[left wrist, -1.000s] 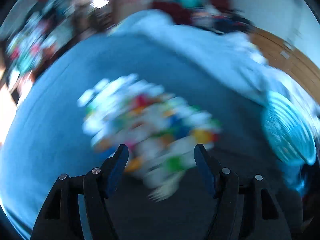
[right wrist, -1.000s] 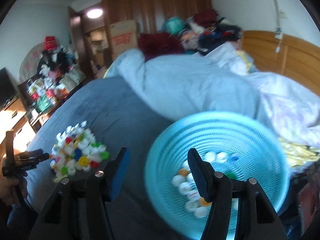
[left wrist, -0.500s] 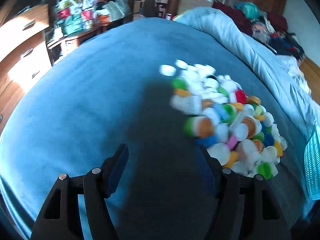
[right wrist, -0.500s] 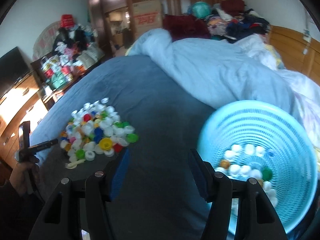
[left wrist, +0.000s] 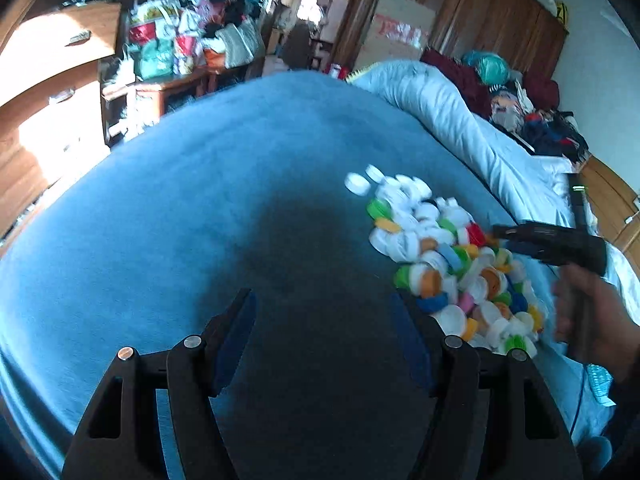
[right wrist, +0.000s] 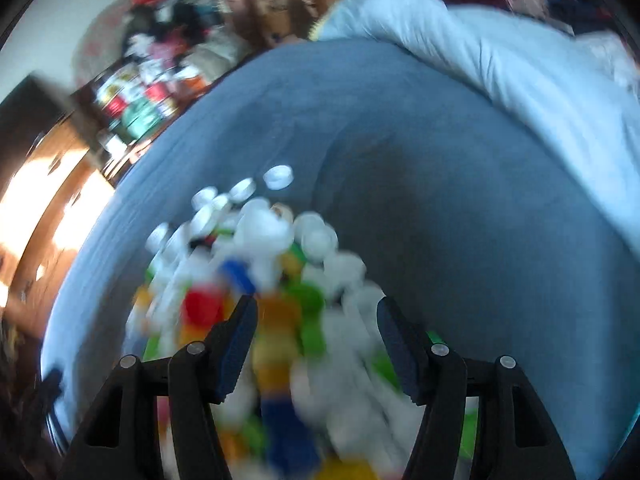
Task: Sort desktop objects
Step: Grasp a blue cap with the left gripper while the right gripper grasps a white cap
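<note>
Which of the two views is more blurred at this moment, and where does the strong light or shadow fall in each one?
Right wrist view: heavy motion blur, the pile of bottle caps smeared between the open right gripper; glare on the wooden furniture at left. Left wrist view: mostly sharp; sunlight overexposes the drawers, a dark shadow lies on the blue bedcover ahead of the open left gripper.

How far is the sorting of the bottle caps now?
Nothing visible now shows finished sorting; only a sliver of something turquoise shows at the left camera's edge. In hand: the right gripper is open over the pile of caps on the blue bed cover, holding nothing yet. The left gripper is open and empty beside the pile. Left: a large mixed pile.
</note>
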Demonstrator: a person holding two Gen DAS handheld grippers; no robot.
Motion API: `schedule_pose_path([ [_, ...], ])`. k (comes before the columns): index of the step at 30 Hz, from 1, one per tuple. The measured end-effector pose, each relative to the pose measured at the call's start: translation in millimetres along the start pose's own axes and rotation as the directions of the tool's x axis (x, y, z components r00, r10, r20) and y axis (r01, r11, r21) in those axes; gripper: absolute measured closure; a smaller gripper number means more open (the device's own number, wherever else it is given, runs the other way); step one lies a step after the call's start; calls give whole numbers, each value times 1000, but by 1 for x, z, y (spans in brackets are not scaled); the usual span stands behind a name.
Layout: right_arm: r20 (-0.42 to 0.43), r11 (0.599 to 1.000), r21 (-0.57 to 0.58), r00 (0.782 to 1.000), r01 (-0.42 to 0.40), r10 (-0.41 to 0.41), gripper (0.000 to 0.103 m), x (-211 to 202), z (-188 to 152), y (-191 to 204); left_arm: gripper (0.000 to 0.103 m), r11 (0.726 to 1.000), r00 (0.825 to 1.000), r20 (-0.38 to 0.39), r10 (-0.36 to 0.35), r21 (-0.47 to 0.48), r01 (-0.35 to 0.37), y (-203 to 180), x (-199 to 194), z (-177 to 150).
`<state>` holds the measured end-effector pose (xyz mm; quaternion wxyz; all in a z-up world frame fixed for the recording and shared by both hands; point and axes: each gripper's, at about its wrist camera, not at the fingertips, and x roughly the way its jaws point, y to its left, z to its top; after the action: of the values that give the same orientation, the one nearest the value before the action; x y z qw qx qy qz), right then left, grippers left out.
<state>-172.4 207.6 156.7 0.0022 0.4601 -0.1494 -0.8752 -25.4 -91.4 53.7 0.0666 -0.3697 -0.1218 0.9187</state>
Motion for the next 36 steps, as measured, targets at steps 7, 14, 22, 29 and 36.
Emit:
schedule_pose_path([
  [7,3,977,-211,1000,-29,30,29,17,-24,98,40,994,1000,20,-12,-107,14,31,2,8],
  [14,-102,897,-417,988,-147,114,29,8,-91,158,40,993,999,28,-19,-118,22,34,-2,8],
  [22,73,897,-433,989,-87,131,35,-76,-125,106,40,995,999,-10,-44,-92,42,31,-4,11],
  [29,142,943,-331,987,-23,74,35,-121,-144,53,40,998,993,-121,-18,56,25,54,-20,33],
  [36,109,960,-275,991,-47,80,35,-146,-181,45,40,970,979,-202,-9,236,57,10,7,17],
])
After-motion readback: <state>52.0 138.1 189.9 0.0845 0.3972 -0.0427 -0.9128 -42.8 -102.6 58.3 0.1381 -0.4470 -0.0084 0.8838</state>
